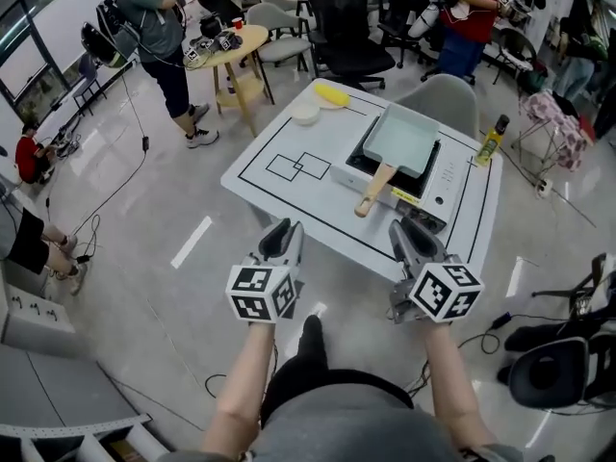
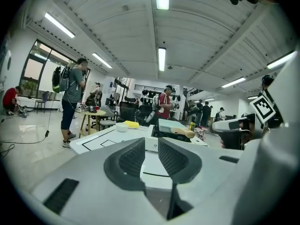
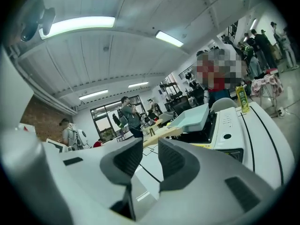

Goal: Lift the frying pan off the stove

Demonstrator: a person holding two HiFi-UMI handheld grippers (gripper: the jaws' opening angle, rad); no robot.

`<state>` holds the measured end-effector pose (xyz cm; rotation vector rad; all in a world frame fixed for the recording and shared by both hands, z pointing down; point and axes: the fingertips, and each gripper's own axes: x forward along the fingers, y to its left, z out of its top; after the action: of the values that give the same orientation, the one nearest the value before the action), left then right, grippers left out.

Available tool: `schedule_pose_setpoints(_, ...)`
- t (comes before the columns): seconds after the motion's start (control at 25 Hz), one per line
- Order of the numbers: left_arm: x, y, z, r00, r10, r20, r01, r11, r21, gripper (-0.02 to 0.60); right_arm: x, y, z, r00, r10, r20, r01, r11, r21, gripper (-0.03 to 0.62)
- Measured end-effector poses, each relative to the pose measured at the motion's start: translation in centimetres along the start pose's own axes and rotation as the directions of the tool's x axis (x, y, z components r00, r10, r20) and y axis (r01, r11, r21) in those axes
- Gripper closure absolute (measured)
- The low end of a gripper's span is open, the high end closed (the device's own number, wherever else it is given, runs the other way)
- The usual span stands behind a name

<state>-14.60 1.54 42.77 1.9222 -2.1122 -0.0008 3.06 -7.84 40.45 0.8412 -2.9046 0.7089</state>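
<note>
A pale green square frying pan (image 1: 399, 141) with a wooden handle (image 1: 373, 191) sits on a white single-burner stove (image 1: 438, 179) at the right of the white table (image 1: 265, 186). The handle points toward the table's near edge. Both grippers hover off the near edge, short of the table. My left gripper (image 1: 280, 236) is open and empty, left of the handle. My right gripper (image 1: 408, 231) is open and empty, near the stove's front. The left gripper view shows the pan (image 2: 172, 124) far beyond the left gripper (image 2: 151, 148). In the right gripper view the pan (image 3: 194, 117) lies ahead of the right gripper (image 3: 150, 149).
A white bowl (image 1: 305, 114) and a yellow object (image 1: 332, 94) lie at the table's far corner. A bottle (image 1: 491, 142) stands at the right edge, a grey chair (image 1: 445, 99) behind the table. People, office chairs and a round wooden table (image 1: 231, 46) fill the room beyond.
</note>
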Motion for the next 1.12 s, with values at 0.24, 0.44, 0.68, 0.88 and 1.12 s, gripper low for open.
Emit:
schedule_pose_setpoints(0.24, 5.5, 2.5, 1.4, 0.994, -0.105, -0.027, 0.105, 0.994, 0.02, 0.491, 3.1, -1.8, 1.3, 0.995, -0.094, 0.036, 0.091, 0.994, 0.06, 0.491)
schedule_pose_setpoints(0.44, 9.5, 2.7, 2.5, 0.978, -0.2, -0.051, 0.202, 0.979, 0.027, 0.486, 4.0, -3.4, 2.3, 0.983, -0.169, 0.072, 0.159, 0.979, 0.129, 0.487)
schedule_pose_setpoints(0.68, 13.7, 2.3, 3.0, 0.959, -0.274, -0.066, 0.276, 0.96, 0.035, 0.485, 4.9, -5.5, 2.8, 0.972, -0.216, 0.096, 0.193, 0.96, 0.204, 0.484)
schedule_pose_setpoints(0.88, 16.1, 1.6, 3.2, 0.946, -0.312, -0.085, 0.317, 0.947, 0.053, 0.483, 5.9, -6.9, 2.6, 0.969, -0.231, 0.083, 0.205, 0.949, 0.239, 0.482)
schedule_pose_setpoints(1.12, 18.6, 0.4, 4.0, 0.942, -0.323, -0.088, 0.329, 0.943, 0.054, 0.483, 7.1, -8.2, 3.4, 0.976, -0.206, 0.076, 0.177, 0.944, 0.28, 0.482)
